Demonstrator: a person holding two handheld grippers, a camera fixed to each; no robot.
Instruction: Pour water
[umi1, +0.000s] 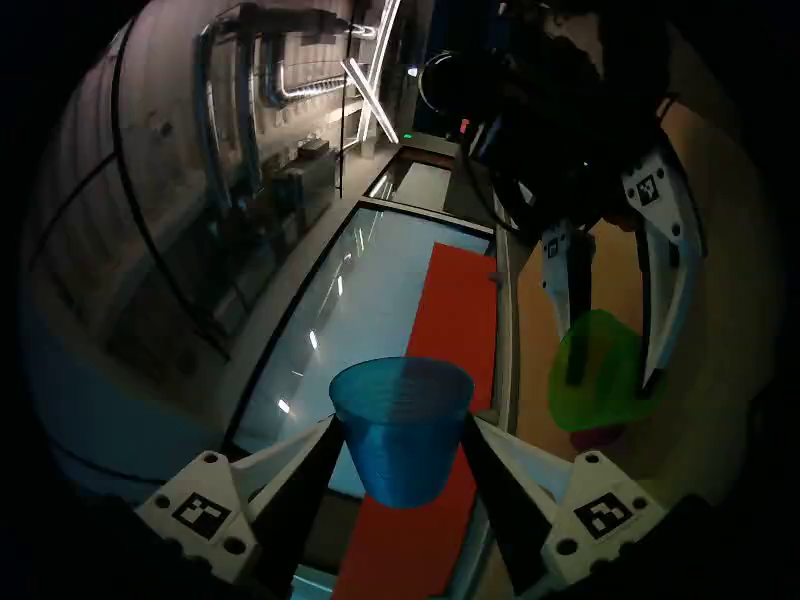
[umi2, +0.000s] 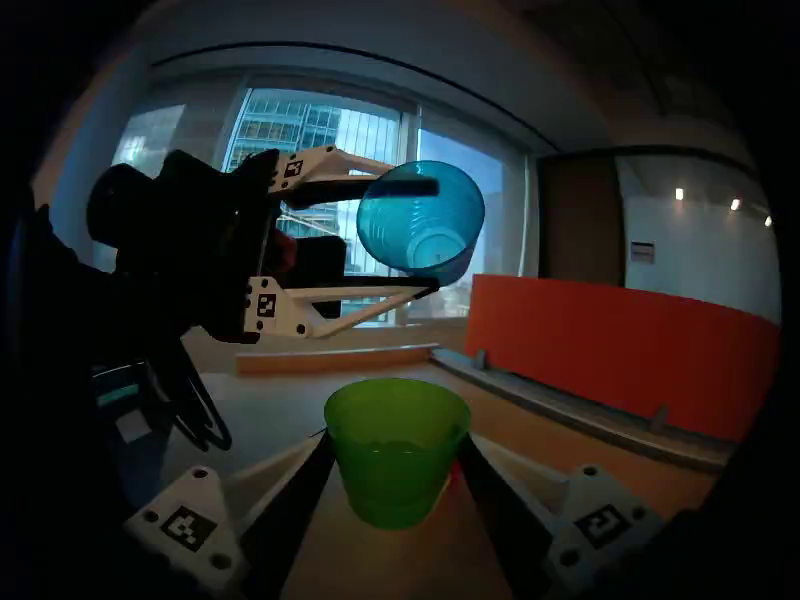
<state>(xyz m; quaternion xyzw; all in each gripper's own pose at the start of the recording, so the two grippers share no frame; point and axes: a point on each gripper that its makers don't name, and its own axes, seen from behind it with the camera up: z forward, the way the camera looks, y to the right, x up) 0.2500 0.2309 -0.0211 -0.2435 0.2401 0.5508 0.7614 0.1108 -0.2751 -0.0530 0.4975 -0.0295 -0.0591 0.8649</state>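
A blue plastic cup (umi1: 403, 430) sits between the fingers of my left gripper (umi1: 403, 422), which is shut on it. In the right gripper view the same blue cup (umi2: 420, 220) is tipped on its side with its mouth toward the camera, held high by the left gripper (umi2: 432, 238). It hangs above and beyond a green cup (umi2: 397, 450). My right gripper (umi2: 397, 440) is shut on that green cup, which stands upright just over the wooden table (umi2: 400, 570). The left gripper view shows the green cup (umi1: 600, 370) at the right, in the right gripper (umi1: 612, 378).
An orange panel (umi2: 620, 350) runs along the table's right side behind a metal rail (umi2: 560, 405). Large windows (umi2: 320, 130) stand at the back, with a wooden ledge (umi2: 335, 358) below them. A person's dark sleeve and hand (umi2: 180, 260) hold the left gripper.
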